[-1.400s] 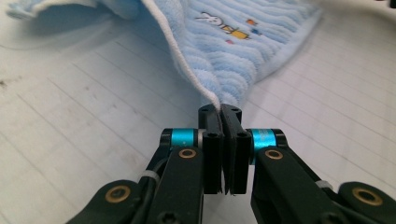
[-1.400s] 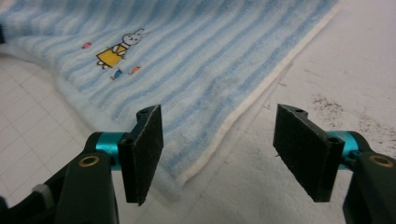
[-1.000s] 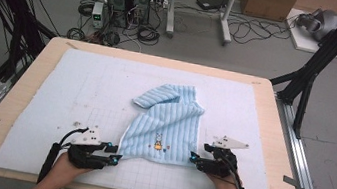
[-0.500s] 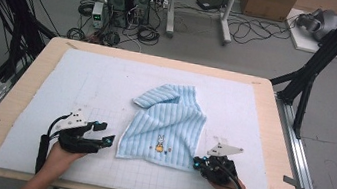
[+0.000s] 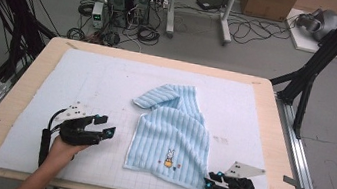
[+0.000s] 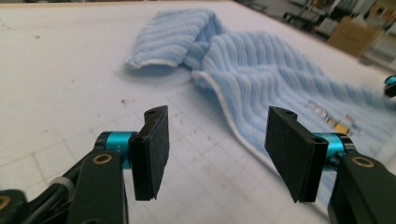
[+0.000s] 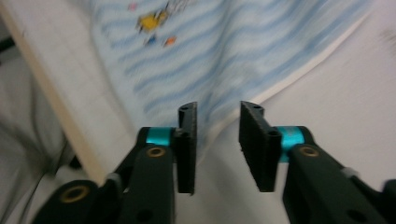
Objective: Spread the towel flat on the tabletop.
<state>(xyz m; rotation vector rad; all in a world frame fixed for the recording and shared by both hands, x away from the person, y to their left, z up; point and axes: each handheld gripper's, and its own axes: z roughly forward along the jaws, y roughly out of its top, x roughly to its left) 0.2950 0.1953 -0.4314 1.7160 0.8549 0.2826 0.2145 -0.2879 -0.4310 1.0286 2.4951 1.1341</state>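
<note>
right gripper [image 5: 211, 177]: sat at the near right corner of the towel [image 5: 173, 135], just beside the hem. Jaws had just been reopening to a narrow gap; right gripper view showed nothing pinched, hem lying just beyond the pads.
left gripper [image 5: 107, 126]: near left, on bare mat [image 5: 57, 83], apart from the towel's left edge. Jaws wide, empty; towel edge ahead of them in the left gripper view.
towel: light blue, ribbed, lay mid-table on the white mat, slightly right of centre. Near part flat, small cartoon print [image 5: 169, 157] facing up. Far corner folded over into a roll pointing far-left.
step: judged as flattening or folding the towel, between grabs. Neither tool held cloth.
next move: probably a fresh pinch. Right needed to bite the near right corner. Left needed to travel right to the near left corner or edge, then close on a single layer.
risk: thin hem flat on mat, pads may slide over it or catch the mat.
hard to read: right gripper view blurred, so hem-to-pad contact was unclear. Underside of the rolled far corner was hidden. Forearms cut off at the near frame edge.
far: table [image 5: 267, 96] edge, then floor with cables.
</note>
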